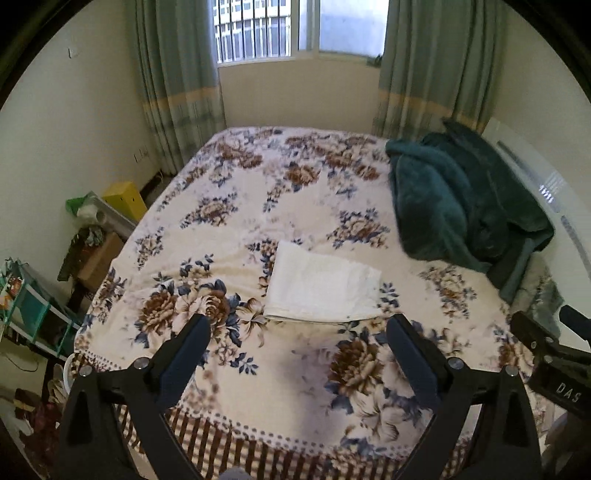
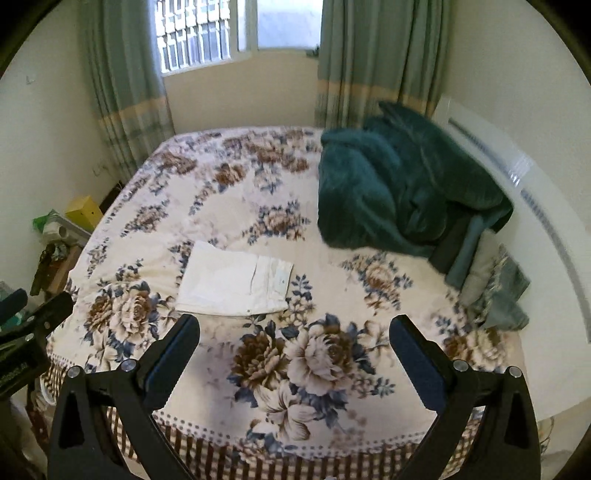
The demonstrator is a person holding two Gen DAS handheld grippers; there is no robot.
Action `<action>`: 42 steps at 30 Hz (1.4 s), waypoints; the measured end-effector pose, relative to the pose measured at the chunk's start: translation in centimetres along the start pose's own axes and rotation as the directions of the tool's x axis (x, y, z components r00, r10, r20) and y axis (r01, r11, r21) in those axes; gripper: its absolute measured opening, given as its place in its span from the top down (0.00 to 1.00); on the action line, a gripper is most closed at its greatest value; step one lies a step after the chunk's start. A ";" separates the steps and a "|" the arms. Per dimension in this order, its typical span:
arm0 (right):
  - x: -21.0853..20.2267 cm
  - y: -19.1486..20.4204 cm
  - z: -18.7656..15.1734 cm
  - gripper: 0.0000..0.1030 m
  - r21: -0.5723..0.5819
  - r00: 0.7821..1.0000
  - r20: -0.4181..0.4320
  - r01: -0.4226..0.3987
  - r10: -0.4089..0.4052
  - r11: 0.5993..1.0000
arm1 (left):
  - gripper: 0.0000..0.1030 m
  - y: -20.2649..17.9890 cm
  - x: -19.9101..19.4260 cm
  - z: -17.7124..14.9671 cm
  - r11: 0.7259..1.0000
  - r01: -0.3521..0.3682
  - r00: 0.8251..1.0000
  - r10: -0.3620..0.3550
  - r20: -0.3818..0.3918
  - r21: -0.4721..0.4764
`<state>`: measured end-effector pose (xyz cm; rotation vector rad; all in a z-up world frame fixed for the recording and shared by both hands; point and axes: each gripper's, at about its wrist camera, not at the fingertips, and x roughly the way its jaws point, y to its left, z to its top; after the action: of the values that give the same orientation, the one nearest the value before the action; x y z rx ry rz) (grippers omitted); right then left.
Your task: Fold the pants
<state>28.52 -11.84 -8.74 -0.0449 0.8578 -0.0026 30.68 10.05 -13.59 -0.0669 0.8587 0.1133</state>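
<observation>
The left claw (image 1: 297, 334) hangs above the near end of the bed with its jaws spread wide and nothing between them; the right claw (image 2: 295, 334) is likewise released and empty, held above the same near edge. Each shows at the margin of the other's view, the right claw (image 1: 550, 354) at the right side of the left camera's picture and the left claw (image 2: 26, 343) at the left side of the right camera's. Just beyond the fingertips, the white pants (image 1: 323, 286) lie folded into a flat rectangle on the bed (image 1: 236, 373), touching neither claw; in the right view the waistband end of the pants (image 2: 234, 280) points to the right. The bed carries a cream cover printed with brown and blue flowers. Farther off, on the right side of the bed, a dark teal blanket (image 1: 458, 195) sits in a rumpled heap. Beyond the far end, green curtains (image 1: 177, 74) flank a window (image 1: 266, 29).
</observation>
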 end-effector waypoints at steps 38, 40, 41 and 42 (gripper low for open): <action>-21.0 1.1 -1.8 0.00 0.002 0.990 0.138 -0.015 0.015 1.000 | 0.00 2.4 -16.9 -2.3 0.999 -0.048 0.989 0.046 0.140 0.007; -20.5 1.1 -1.8 0.00 -0.001 0.990 0.138 -0.011 0.011 1.000 | 0.00 2.4 -16.9 -2.5 0.999 -0.046 0.990 0.045 0.135 0.009; -20.3 1.1 -1.8 0.00 -0.005 0.991 0.136 -0.009 0.010 1.000 | 0.00 2.3 -16.8 -2.5 0.999 -0.053 0.989 0.051 0.138 0.011; -20.2 1.1 -1.8 0.00 -0.006 0.991 0.135 -0.011 0.012 1.000 | 0.00 2.3 -16.7 -2.6 0.999 -0.052 0.989 0.050 0.136 0.013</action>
<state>13.95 -10.37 5.32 -0.0445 0.7227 0.0130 17.66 10.83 -2.65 -0.0211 0.7257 0.1570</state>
